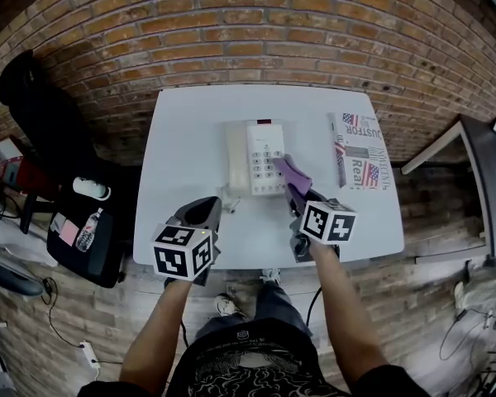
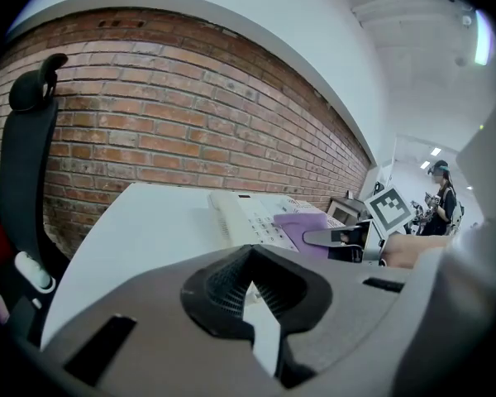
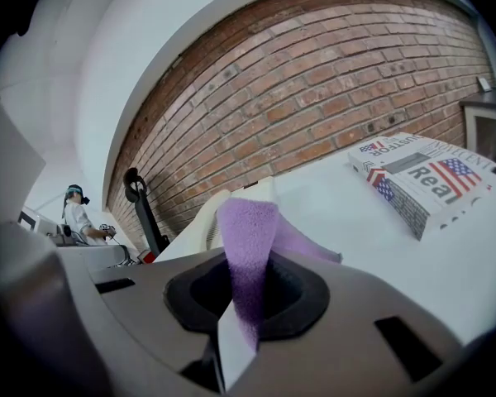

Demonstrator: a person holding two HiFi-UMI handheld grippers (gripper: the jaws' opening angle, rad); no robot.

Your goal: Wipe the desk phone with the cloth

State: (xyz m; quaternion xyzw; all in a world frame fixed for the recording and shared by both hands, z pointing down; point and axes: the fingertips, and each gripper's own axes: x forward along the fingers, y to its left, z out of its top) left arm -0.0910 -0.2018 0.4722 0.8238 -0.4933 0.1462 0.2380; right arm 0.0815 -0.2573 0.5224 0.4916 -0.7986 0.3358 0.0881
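A brick wall (image 1: 248, 23) runs behind a white table (image 1: 190, 139), which fills the middle of the head view. A black office chair (image 1: 33, 114) stands off the table's left side, and below it a dark bag (image 1: 87, 230) sits on the floor. A dark side table (image 1: 479, 164) stands off to the right.

The white desk phone (image 1: 255, 157) lies near the table's centre, with the handset on its left and the keypad on its right. A flat box printed with flags (image 1: 360, 151) lies to the phone's right, near it but apart. The phone's cord (image 1: 229, 197) curls at its near left corner.

The right gripper (image 1: 296, 195) reaches to the phone's near right corner. Its jaws are clamped on a purple cloth (image 1: 291, 172), whose free end drapes onto the right edge of the keypad. In the right gripper view the cloth (image 3: 248, 238) rises from between the closed jaws and covers part of the phone behind it.

The left gripper (image 1: 207, 209) sits over the table's near edge, just left of the cord. Its jaws are pressed together with nothing between them.
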